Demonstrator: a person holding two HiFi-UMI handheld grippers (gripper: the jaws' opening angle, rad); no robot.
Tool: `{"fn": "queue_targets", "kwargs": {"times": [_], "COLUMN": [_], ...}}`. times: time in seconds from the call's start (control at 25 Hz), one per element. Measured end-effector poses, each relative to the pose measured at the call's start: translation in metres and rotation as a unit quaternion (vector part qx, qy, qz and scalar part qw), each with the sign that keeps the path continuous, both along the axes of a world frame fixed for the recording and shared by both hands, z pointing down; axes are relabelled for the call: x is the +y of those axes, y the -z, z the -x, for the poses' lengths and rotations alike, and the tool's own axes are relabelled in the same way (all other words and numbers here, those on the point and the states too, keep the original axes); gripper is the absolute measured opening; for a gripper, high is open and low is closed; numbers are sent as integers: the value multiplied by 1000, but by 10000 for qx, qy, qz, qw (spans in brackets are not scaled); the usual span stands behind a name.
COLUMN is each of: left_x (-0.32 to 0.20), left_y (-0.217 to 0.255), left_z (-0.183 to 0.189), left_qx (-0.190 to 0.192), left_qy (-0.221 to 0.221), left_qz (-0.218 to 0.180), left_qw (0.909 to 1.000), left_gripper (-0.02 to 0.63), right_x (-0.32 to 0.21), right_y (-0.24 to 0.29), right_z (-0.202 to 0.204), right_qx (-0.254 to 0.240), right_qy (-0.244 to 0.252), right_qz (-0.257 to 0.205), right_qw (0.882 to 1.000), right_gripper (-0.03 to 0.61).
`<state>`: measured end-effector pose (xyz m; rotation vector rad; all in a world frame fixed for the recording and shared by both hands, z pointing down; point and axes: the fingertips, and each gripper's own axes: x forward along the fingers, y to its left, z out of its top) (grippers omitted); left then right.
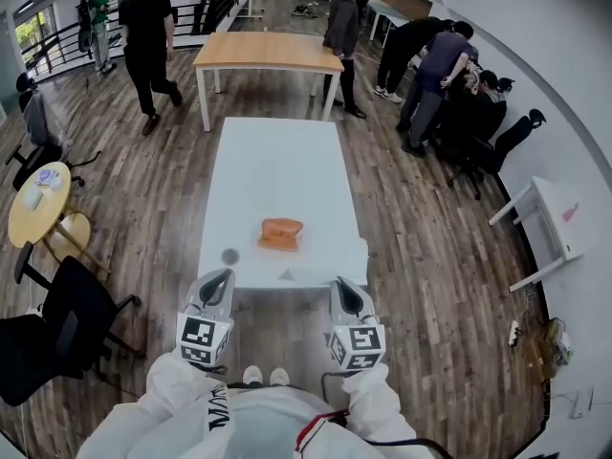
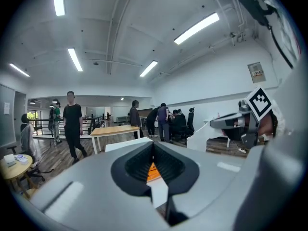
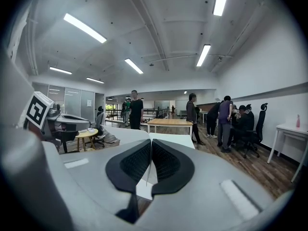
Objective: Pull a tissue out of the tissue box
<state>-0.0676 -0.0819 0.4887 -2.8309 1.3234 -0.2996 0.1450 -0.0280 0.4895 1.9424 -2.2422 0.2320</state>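
Near edge of tabletop (image 1: 277,165): left hand-held gripper (image 1: 222,277) and right hand-held gripper (image 1: 342,287) are hovering, jaws pressed together, pinching nothing. Farther on, orange tissue box (image 1: 281,233) is sitting apart from both; no drawn-out tissue is showing.

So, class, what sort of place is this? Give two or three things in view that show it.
Probably an open-plan office or lab: a white table, a wooden table behind it, a black office chair on a plank floor, and strip lights overhead.
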Motion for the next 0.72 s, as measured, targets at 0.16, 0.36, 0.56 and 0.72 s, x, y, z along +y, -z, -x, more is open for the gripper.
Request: {"fn": "queue_targets", "kwargs": {"times": [0.16, 0.36, 0.56, 0.72], "left_x": [0, -1, -3, -4], "left_y": [-1, 1, -1, -1], "left_z": [-4, -9, -12, -13], "left_qx": [-23, -47, -79, -90], "left_qy": [35, 27, 15, 4], "left_qz": [8, -18, -6, -8], "left_qw": [10000, 10000, 10000, 10000], "left_gripper": [0, 0, 0, 0], "right_x": [-2, -4, -4, -5], "right_y": [0, 3, 3, 3], "right_z": [-5, -9, -13, -13], "right_qx": [-19, -47, -59, -79], "right_qy": [30, 28, 7, 14], "right_qz": [-8, -77, -138, -130], "right_qw": [10000, 10000, 9999, 9999], "right_gripper": [3, 3, 2, 2]}}
